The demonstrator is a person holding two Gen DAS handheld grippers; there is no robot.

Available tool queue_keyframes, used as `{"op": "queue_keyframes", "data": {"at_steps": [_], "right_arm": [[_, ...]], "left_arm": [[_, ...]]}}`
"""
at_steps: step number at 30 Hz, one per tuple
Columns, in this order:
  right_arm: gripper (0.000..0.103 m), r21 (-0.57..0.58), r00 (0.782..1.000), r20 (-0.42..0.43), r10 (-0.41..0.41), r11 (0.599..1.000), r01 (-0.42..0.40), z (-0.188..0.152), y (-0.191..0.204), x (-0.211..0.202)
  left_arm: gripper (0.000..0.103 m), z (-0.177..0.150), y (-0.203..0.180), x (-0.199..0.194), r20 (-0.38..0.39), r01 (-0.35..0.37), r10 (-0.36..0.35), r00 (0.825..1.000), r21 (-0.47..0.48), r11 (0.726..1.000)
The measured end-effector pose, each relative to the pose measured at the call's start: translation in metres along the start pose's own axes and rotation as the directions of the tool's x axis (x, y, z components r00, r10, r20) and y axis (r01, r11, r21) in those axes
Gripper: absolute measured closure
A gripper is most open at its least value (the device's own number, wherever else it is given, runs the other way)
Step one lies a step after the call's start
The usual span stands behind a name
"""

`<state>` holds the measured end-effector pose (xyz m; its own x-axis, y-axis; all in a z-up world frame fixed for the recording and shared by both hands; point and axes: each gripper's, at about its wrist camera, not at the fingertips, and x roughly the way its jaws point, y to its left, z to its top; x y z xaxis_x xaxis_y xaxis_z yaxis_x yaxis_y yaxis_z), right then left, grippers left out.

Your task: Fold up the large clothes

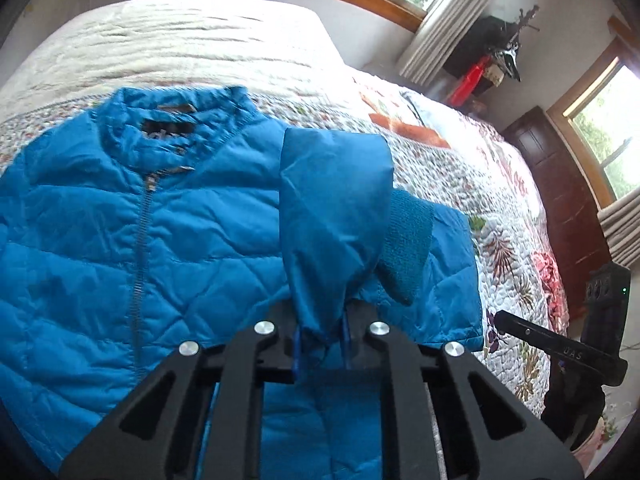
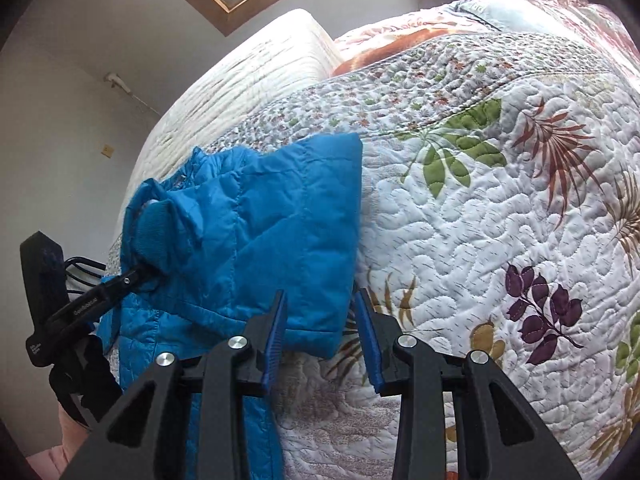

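A blue quilted jacket (image 1: pixel 120 216) lies front up on the bed, zipper closed, collar toward the far side. My left gripper (image 1: pixel 320 344) is shut on the jacket's sleeve (image 1: pixel 332 200) near its knit cuff (image 1: pixel 404 244) and holds it lifted over the jacket's body. In the right wrist view the jacket (image 2: pixel 256 232) lies at the left with its right edge folded. My right gripper (image 2: pixel 322 340) is open just above the jacket's lower right corner, with nothing between its fingers. The left gripper (image 2: pixel 132 276) shows there too, shut on the sleeve.
The bed carries a white floral quilt (image 2: pixel 500 220) and a cream bedspread (image 1: pixel 180 36) at the far side. A dark wooden cabinet (image 1: pixel 560 208) and curtained windows (image 1: pixel 608 120) stand beyond the bed. The right gripper's body (image 1: pixel 580 352) shows at the right edge of the left wrist view.
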<state>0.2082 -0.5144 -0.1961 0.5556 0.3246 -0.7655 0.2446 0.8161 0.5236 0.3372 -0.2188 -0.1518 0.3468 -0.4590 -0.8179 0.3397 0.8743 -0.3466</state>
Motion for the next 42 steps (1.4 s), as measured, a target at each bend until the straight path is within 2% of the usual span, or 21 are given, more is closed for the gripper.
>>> {"op": "queue_keyframes", "data": {"at_steps": [6,12,15,19,22,26,28,29,31,34,37,38,41,42], "right_arm": [[0.067,-0.122,0.996,-0.050,0.078,0.989,-0.083,0.003,0.060,0.034],[0.071,-0.204,0.986,-0.135,0.101,0.971,-0.127,0.008,0.116,0.085],[0.073,-0.228,0.984,-0.177,0.038,0.971,-0.079,0.009,0.127,0.112],[0.077,-0.223,0.971,-0.235,-0.047,0.975,-0.007,0.005,0.129,0.144],[0.082,-0.231,0.969,-0.235,-0.072,0.973,0.016,0.005,0.127,0.154],[0.084,-0.223,0.968,-0.242,-0.064,0.975,0.009,0.004,0.123,0.157],[0.087,-0.208,0.968,-0.246,-0.049,0.978,-0.003,0.004,0.121,0.159],[0.087,-0.198,0.968,-0.248,-0.038,0.980,-0.012,0.004,0.119,0.160],[0.088,-0.187,0.967,-0.252,-0.028,0.982,-0.020,0.005,0.116,0.160],[0.088,-0.191,0.967,-0.254,-0.039,0.982,-0.010,0.006,0.118,0.160],[0.086,-0.222,0.966,-0.236,-0.101,0.974,0.048,0.006,0.128,0.151],[0.082,-0.246,0.968,-0.219,-0.122,0.967,0.067,0.005,0.136,0.147],[0.082,-0.295,0.972,-0.197,-0.129,0.953,0.066,0.001,0.160,0.139],[0.082,-0.312,0.971,-0.198,-0.137,0.947,0.071,-0.001,0.168,0.139]], "left_arm": [[0.091,0.006,0.060,-0.047,0.094,-0.108,0.113,0.989,-0.056,0.993],[0.091,0.002,0.115,-0.049,0.070,-0.185,0.198,0.978,-0.158,0.970],[0.090,-0.004,0.136,-0.044,0.049,-0.186,0.199,0.979,-0.206,0.961],[0.088,-0.017,0.156,-0.024,0.001,-0.215,0.221,0.975,-0.220,0.952],[0.079,-0.027,0.174,-0.010,-0.021,-0.230,0.232,0.973,-0.251,0.940],[0.072,-0.036,0.200,-0.011,-0.001,-0.163,0.174,0.985,-0.344,0.925],[0.072,-0.043,0.217,-0.024,0.045,-0.106,0.138,0.989,-0.430,0.897],[0.072,-0.048,0.226,-0.031,0.071,-0.098,0.148,0.986,-0.468,0.878],[0.073,-0.053,0.237,-0.045,0.092,-0.139,0.212,0.973,-0.501,0.854],[0.076,-0.057,0.250,-0.060,0.076,-0.173,0.246,0.966,-0.515,0.839],[0.075,-0.058,0.252,-0.078,0.057,-0.231,0.301,0.952,-0.509,0.829],[0.074,-0.059,0.249,-0.087,0.073,-0.243,0.320,0.945,-0.498,0.832],[0.072,-0.053,0.222,-0.105,0.134,-0.278,0.364,0.922,-0.427,0.861],[0.067,-0.049,0.209,-0.105,0.148,-0.283,0.363,0.920,-0.389,0.876]]}}
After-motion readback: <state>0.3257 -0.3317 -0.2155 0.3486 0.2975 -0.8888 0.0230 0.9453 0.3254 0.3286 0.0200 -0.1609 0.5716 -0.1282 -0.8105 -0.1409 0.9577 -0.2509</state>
